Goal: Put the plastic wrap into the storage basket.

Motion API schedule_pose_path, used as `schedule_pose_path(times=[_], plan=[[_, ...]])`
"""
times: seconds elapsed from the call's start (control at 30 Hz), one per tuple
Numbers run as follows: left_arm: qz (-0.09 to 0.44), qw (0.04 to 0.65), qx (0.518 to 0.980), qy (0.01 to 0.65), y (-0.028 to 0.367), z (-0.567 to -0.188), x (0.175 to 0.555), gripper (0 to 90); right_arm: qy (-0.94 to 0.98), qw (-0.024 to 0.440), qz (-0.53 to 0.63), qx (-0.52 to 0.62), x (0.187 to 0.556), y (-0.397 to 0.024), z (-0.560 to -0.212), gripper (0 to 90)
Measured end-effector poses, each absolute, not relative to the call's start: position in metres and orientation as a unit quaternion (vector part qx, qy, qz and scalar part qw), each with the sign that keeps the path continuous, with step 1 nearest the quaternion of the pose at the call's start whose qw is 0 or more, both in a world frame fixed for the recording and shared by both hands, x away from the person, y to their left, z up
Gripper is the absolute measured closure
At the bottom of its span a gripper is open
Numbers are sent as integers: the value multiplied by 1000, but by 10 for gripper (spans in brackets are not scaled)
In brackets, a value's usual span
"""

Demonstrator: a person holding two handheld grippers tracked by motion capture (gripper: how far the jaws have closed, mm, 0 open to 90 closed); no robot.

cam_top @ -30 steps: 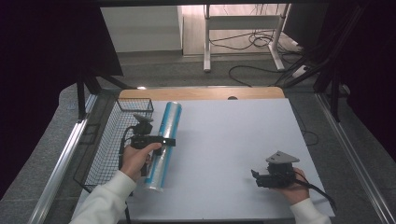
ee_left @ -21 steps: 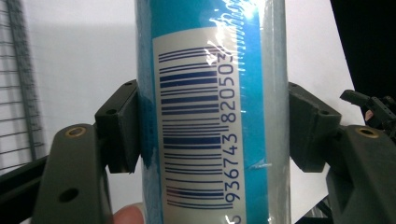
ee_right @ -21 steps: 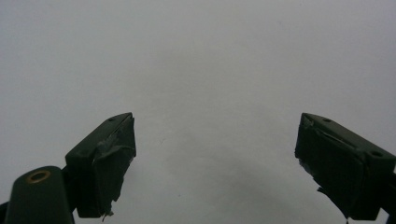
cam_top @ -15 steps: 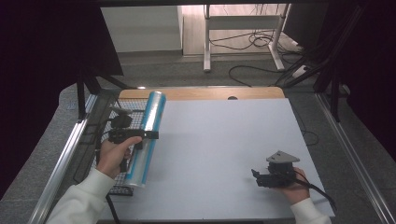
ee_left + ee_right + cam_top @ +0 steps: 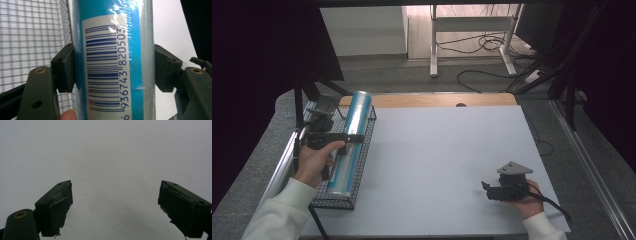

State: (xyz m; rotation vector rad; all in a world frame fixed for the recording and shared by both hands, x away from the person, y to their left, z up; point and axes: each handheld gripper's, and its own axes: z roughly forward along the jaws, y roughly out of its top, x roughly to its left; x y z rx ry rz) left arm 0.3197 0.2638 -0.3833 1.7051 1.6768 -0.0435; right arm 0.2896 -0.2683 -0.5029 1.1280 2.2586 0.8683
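A long blue and silver tube [image 5: 349,140] with a barcode label [image 5: 105,65] hangs lengthwise over a black wire basket [image 5: 364,131] at the table's left edge. My left gripper [image 5: 346,137] is shut on the tube's middle, and both jaws press its sides in the left gripper view [image 5: 113,67]. Near the table's front right, my right gripper [image 5: 486,190] rests in a hand. Its jaws stand wide apart over bare white tabletop [image 5: 115,202] with nothing between them.
The white table [image 5: 447,150] has a wooden strip along its far edge. Metal rails run down both sides of the table. Beyond it are a desk frame and loose cables on the floor [image 5: 482,45].
My left gripper has carried the tube leftward from the table's surface to above the wire basket. The right gripper has stayed still.
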Motion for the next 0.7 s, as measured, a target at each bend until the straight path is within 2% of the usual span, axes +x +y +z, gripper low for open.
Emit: schedule_pose_path(times=[0.37, 0.7], plan=[[8, 338, 658, 673, 290, -392, 323, 312, 823, 235, 315, 411, 290, -268, -503, 128], [26, 298, 668, 681, 297, -411, 340, 312, 825, 235, 311, 410, 290, -268, -504, 127]])
